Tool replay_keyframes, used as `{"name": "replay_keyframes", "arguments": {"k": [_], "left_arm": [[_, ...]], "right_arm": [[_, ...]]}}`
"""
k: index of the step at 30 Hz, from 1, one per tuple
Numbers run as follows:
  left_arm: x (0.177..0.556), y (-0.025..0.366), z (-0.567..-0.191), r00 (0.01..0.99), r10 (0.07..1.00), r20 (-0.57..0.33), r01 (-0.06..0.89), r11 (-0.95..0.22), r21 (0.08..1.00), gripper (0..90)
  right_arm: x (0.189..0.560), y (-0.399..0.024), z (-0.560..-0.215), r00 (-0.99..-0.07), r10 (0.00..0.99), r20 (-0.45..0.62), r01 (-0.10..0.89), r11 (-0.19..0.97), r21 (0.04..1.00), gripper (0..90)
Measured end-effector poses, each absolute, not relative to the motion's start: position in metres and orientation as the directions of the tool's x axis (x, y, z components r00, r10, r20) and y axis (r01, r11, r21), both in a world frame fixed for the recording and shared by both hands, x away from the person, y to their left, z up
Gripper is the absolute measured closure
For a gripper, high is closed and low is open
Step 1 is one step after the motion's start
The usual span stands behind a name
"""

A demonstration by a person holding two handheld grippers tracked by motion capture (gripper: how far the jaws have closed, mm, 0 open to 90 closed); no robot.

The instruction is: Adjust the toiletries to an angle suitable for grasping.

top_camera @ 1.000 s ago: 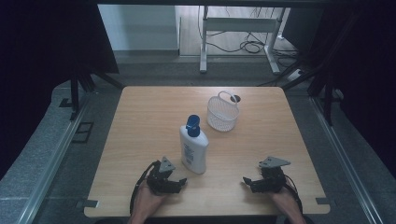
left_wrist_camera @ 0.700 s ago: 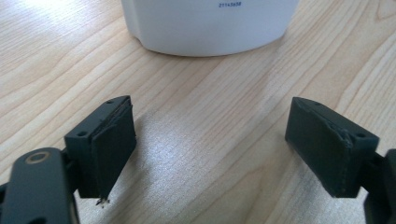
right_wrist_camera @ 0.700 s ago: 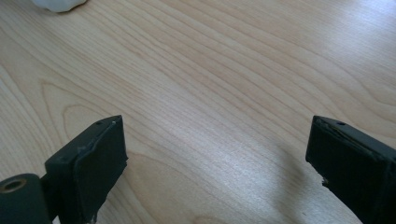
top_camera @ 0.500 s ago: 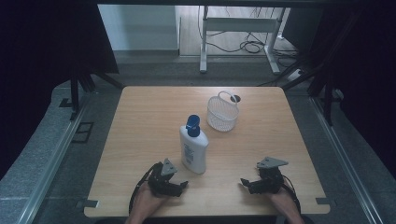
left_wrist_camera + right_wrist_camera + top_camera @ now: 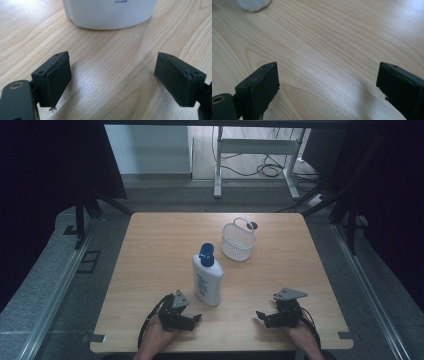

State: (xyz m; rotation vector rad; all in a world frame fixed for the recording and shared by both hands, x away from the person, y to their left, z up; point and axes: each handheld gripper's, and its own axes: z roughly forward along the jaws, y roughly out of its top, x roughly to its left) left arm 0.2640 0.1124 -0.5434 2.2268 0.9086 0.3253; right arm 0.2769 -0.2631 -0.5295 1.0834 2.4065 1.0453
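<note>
A white bottle (image 5: 207, 277) with a blue cap stands upright near the middle of the wooden table (image 5: 160, 245). Its base (image 5: 110, 13) fills the top of the left gripper view, just ahead of the jaws. My left gripper (image 5: 192, 319) rests near the front edge, just left of the bottle, open and empty (image 5: 112, 81). My right gripper (image 5: 261, 316) lies at the front right, pointing left, also open over bare wood (image 5: 328, 86). A corner of the bottle (image 5: 253, 4) shows at the top left of the right gripper view.
A white wire basket (image 5: 238, 241) with a handle stands behind and right of the bottle. A small dark round hole (image 5: 252, 225) sits in the table behind it. Beyond the table's far edge are a metal frame (image 5: 255, 150) and floor cables (image 5: 265, 169).
Both grippers have drawn slightly nearer the table's front edge. The bottle and basket have not moved.
</note>
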Motion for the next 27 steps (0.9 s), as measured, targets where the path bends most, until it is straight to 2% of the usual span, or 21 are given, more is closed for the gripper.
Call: {"name": "replay_keyframes", "arguments": {"k": [19, 27], "left_arm": [[0.264, 0.112, -0.543, 0.723, 0.69, -0.028, 0.514, -0.51, 0.689, 13.4], [0.264, 0.112, -0.543, 0.722, 0.692, -0.028, 0.514, -0.509, 0.69, 13.5]], "right_arm": [[0.281, -0.232, -0.507, -0.732, 0.677, 0.082, 0.482, 0.428, 0.765, 5.9], [0.287, -0.208, -0.502, -0.764, 0.64, 0.081, 0.462, 0.456, 0.76, 5.9]]}}
